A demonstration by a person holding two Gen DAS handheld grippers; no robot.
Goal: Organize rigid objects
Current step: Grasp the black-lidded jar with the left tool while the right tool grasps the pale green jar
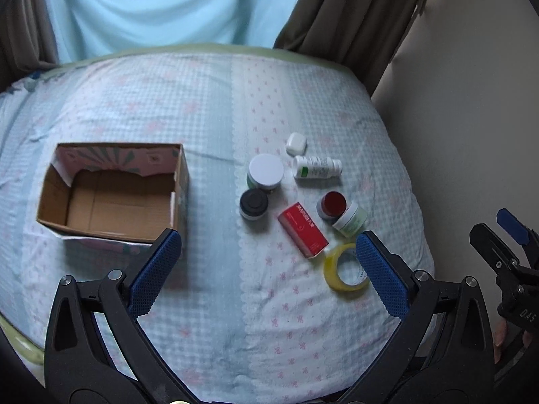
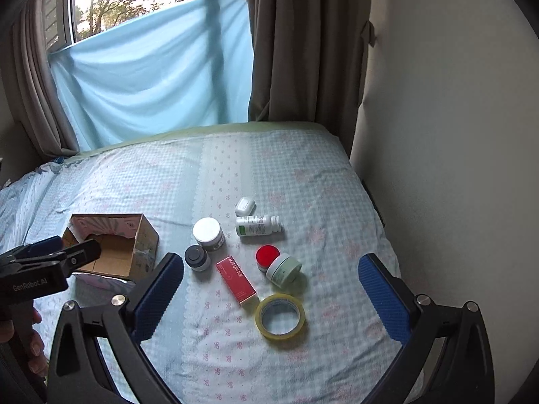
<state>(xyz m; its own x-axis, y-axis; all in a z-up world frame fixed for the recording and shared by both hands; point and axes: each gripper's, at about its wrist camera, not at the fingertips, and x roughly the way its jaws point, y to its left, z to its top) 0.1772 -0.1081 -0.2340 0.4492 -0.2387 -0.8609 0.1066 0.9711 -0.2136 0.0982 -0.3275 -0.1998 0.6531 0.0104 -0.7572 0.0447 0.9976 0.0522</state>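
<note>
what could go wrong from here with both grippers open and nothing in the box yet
1. The red-lidded jar and green-white jar touch; grabbing one may knock the other.
2. The white bottle lies on its side and could roll on the soft bedsheet.
3. The tape roll lies flat, so fingers may slip off; the cardboard box sits well left.

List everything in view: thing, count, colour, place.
cardboard box: 1, brown, open, left on the bed
white-lid jar: 1, mid cluster
black jar: 1, in front of the white-lid jar
earbud case: 1, white, farthest
bottle: 1, white, lying down
red-lid jar: 1, right of the red box
green jar: 1, pale green, tilted against the red-lid jar
red box: 1, lying flat
tape roll: 1, yellow, nearest
bed: 1, blue checked sheet
curtains: brown, behind
left hand-held gripper: open
right hand-held gripper: open
</note>
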